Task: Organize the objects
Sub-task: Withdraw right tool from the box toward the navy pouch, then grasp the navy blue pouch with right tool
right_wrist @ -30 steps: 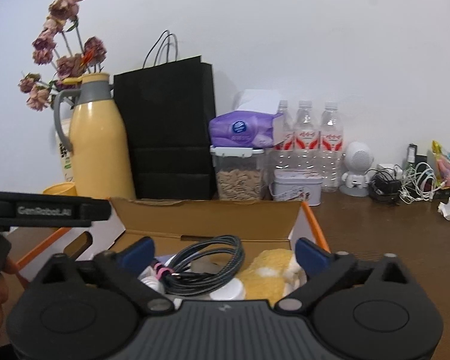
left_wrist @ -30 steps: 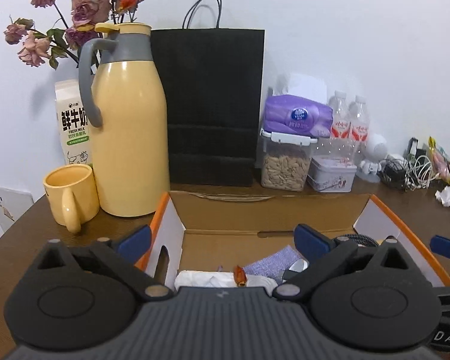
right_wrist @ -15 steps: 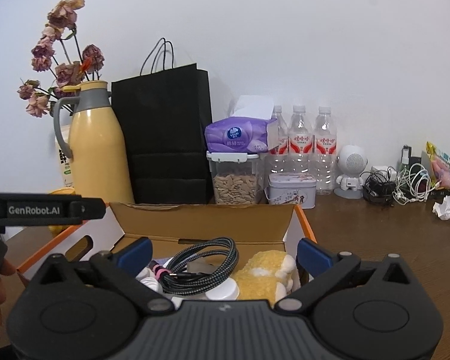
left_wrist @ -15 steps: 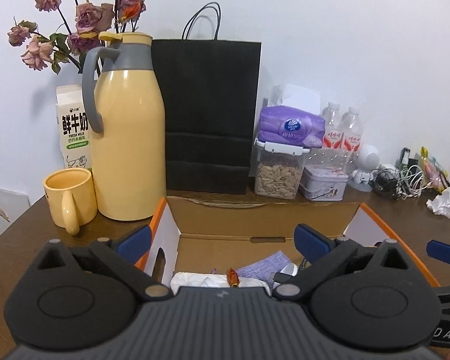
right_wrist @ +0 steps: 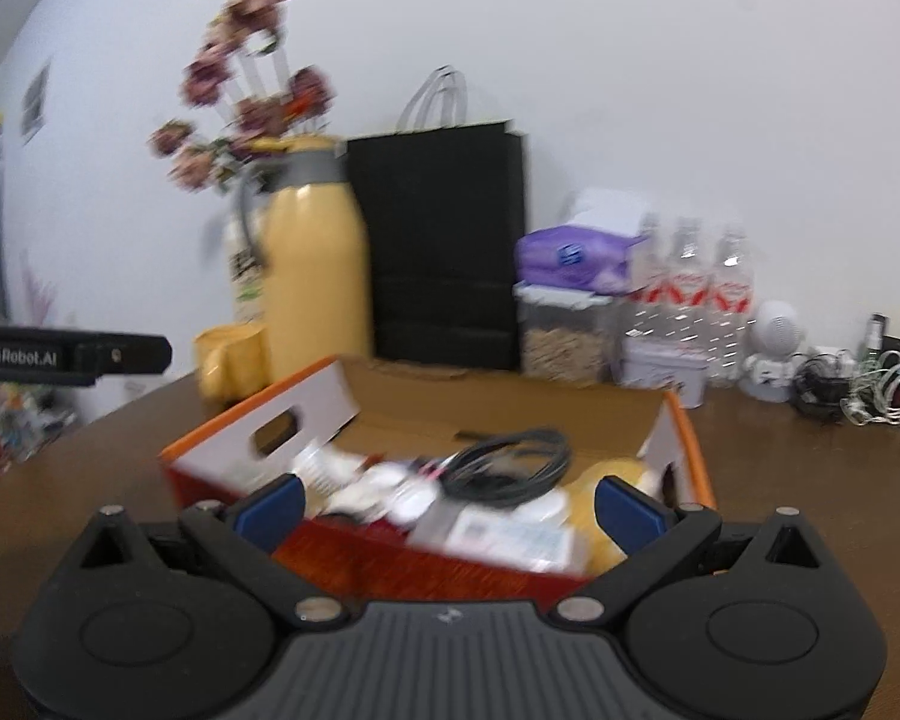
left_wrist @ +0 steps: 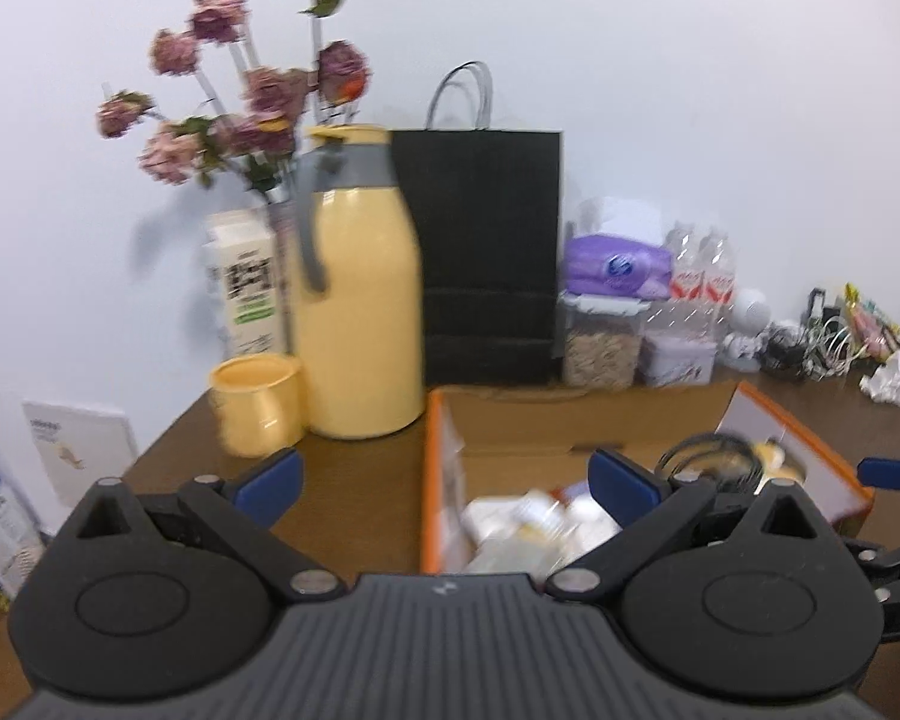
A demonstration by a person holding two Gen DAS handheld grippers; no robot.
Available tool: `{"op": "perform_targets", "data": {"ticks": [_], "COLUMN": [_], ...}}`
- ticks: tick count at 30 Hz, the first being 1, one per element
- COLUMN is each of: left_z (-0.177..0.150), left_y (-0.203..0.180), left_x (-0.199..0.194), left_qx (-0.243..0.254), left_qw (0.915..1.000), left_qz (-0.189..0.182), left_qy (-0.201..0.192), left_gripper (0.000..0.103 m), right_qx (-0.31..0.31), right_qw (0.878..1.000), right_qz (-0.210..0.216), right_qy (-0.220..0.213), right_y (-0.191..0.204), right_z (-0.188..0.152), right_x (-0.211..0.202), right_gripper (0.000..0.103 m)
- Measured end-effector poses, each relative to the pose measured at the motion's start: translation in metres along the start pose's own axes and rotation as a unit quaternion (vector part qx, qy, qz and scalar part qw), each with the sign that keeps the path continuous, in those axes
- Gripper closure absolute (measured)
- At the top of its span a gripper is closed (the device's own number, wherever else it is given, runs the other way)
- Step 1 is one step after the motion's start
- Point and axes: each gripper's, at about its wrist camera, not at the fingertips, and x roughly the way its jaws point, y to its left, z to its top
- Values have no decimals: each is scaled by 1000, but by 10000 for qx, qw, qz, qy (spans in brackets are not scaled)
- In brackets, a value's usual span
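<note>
An open cardboard box with orange edges stands on the brown table and holds a coiled black cable, a yellow plush toy and white packets. It also shows in the left wrist view. My left gripper is open and empty, over the box's left wall. My right gripper is open and empty, just before the box's near wall. Both views are blurred.
A yellow thermos jug, a yellow mug, a milk carton and dried flowers stand at back left. A black paper bag, a cereal jar, water bottles and tangled cables line the back.
Both grippers have pulled back and risen, and the left one has shifted left. More of the table and the box's outer walls show now. Both stay open.
</note>
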Motion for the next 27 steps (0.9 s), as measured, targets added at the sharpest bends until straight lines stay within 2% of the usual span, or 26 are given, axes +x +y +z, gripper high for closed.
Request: {"op": "perform_targets", "data": {"ticks": [5,11,18,21,27], "left_z": [-27,-59,-88,-96,-107], "left_y": [32,61,85,94,107], "left_x": [-31,-66,-99,-108,-117], "left_qx": [-113,-258,-495,-606,-782], "left_qw": [9992,9972,9945,9934,9920], "left_qz": [310,511,599,620,617], "left_qy": [219,490,699,747,775], "left_gripper": [0,0,0,0,0], "right_qx": [-214,-537,-1162,-1306,-1500], "right_qw": [9985,9934,9784,9715,9630], "right_qz": [368,773,1325,1472,1452], "right_qy": [347,656,1079,1320,1706], "right_y": [23,51,91,108,132], "right_z": [-14,-25,-33,-37,-45], "right_x": [-13,-26,-27,-15,7], "right_gripper": [0,0,0,0,0]}}
